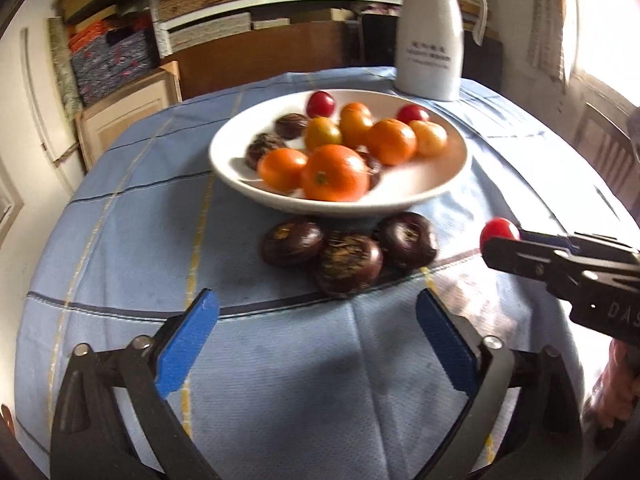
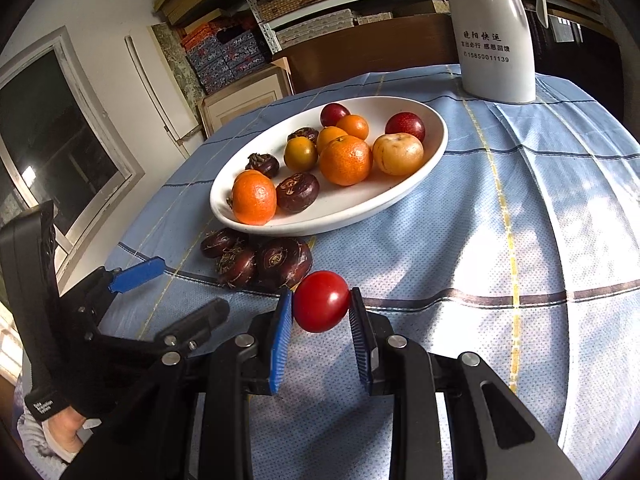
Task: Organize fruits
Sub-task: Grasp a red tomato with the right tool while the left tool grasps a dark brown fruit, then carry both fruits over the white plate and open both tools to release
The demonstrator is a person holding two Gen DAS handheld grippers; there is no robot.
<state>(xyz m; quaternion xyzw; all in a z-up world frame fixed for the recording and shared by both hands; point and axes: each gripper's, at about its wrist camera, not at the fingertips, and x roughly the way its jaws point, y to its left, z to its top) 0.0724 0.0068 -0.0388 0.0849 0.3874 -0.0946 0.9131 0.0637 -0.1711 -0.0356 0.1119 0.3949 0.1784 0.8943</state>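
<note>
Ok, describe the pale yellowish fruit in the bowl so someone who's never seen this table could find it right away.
Start at the white bowl on the blue checked tablecloth, in front of the white jug. On the bowl's jug side lies the pale yellow fruit, between a tangerine and a dark red plum. It alone is pale and speckled.

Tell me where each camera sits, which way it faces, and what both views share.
Left wrist: rides the left tool, looking down across the table at the bowl; its open blue fingers show.
Right wrist: rides the right tool, facing the same bowl; its fingers clamp a red tomato, with a hand lower left.
Shared: bowl, dark fruits, white jug, tomato.
</note>
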